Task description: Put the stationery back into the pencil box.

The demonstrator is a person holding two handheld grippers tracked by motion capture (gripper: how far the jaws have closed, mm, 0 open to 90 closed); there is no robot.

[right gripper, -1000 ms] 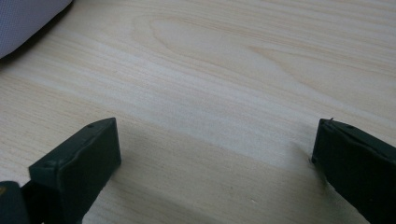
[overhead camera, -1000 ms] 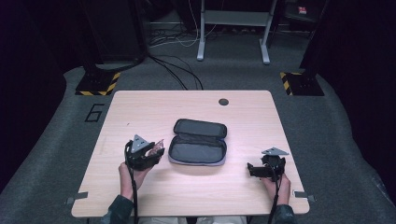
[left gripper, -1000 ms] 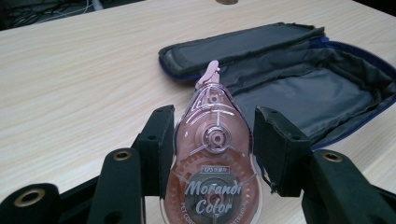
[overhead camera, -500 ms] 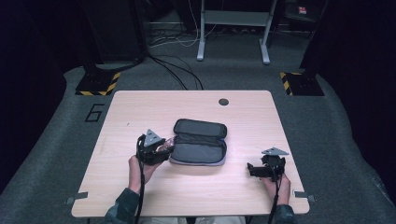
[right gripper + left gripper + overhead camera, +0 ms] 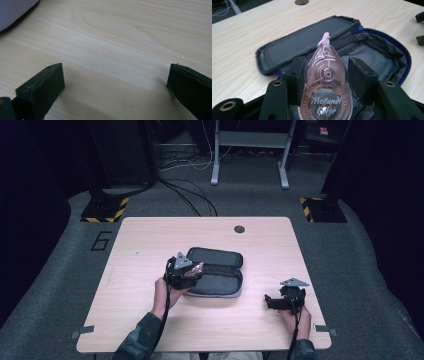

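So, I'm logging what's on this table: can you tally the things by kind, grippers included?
Grippers: 2, the left gripper and the right gripper
Pencil cases: 1, an open dark pencil case
Correction tape dispensers: 1, a pink correction tape dispenser
Total: 4

A light wooden table (image 5: 150, 320) stands on a grey carpet floor (image 5: 365, 285). The table has a round dark hole (image 5: 239, 229) near its far edge. On the floor, left of the table, a number 6 (image 5: 101, 240) is marked. Two black bases with yellow and black stripes (image 5: 105, 209) stand at the far left and far right. Behind the table there is a grey metal frame (image 5: 248, 150), and black cables (image 5: 187, 195) lie on the carpet. The far part of the room is dark.
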